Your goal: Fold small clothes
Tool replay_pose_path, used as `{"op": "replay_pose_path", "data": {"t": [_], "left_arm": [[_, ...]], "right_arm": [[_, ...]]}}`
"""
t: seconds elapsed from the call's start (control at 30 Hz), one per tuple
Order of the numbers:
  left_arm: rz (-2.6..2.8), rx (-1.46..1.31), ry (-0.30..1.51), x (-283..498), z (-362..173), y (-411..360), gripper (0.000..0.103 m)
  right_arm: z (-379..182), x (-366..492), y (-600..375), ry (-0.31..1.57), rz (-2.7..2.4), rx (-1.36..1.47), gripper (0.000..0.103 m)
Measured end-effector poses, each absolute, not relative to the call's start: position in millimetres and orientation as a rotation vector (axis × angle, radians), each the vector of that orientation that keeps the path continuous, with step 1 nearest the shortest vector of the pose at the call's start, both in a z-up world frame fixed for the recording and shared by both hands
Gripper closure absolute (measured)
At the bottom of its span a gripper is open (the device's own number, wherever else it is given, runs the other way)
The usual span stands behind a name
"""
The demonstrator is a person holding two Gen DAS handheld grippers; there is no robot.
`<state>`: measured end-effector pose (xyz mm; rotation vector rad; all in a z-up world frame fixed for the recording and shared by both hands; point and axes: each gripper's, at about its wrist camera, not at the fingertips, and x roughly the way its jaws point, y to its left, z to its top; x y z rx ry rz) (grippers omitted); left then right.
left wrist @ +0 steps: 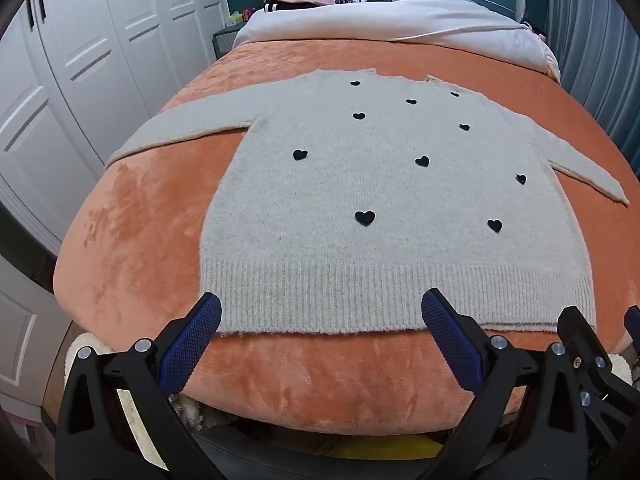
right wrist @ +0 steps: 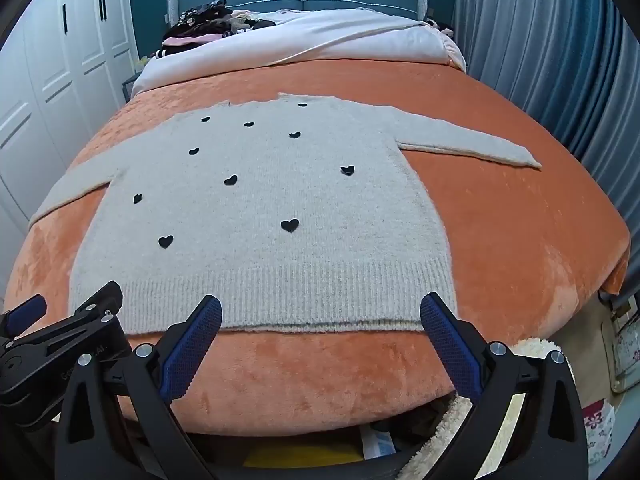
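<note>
Both tools, left tool [left wrist: 320, 316] and right tool [right wrist: 320, 316], are hovering released over the flat sweater's [left wrist: 376, 200] hem, readying a fold.

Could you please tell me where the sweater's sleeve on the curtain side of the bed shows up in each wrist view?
Left wrist view: the curtain-side sleeve lies at the right edge, angled down toward the bed's corner.
Right wrist view: the same sleeve is right of centre, stretched flat toward the curtain.
Shared landmark: the sweater's ribbed hem runs along the near edge in both, just beyond the open fingers.
</note>
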<state>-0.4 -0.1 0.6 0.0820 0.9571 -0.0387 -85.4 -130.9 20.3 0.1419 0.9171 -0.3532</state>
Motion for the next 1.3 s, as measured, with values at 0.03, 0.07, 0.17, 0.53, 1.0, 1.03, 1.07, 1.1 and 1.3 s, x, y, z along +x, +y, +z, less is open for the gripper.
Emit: {"op": "replay_pose_path", "data": {"t": [0.03, 0.07, 0.17, 0.53, 1.0, 1.03, 1.07, 1.1, 1.3], "left_arm": [[-0.039, 0.081, 0.956, 0, 1, 0, 0.005], [-0.039, 0.081, 0.954, 0, 1, 0, 0.005], [-0.038, 0.083, 0.949, 0, 1, 0, 0.005], [-0.032, 0.107, 0.937, 1, 14, -5, 0.005], [-0.025, 0.132, 0.936, 0, 16, -11, 0.005], [-0.025, 0.132, 0.939, 0, 17, -10, 0.005], [-0.025, 0.129, 0.940, 0, 17, -10, 0.005], [-0.026, 0.127, 0.942, -1, 17, -11, 0.005], [-0.031, 0.127, 0.945, -1, 14, -10, 0.005]], "right_arm": [[20, -85, -131, 0.916, -0.353, 0.142, 0.005], [20, -85, -131, 0.916, -0.352, 0.143, 0.005], [20, -83, -133, 0.920, -0.350, 0.150, 0.005], [31, -90, -137, 0.910, -0.380, 0.164, 0.005], [32, -91, -139, 0.910, -0.383, 0.179, 0.005], [33, -91, -139, 0.907, -0.385, 0.179, 0.005], [33, -91, -139, 0.905, -0.386, 0.177, 0.005], [34, -90, -139, 0.904, -0.385, 0.176, 0.005], [36, -89, -141, 0.905, -0.387, 0.188, 0.005]]}}
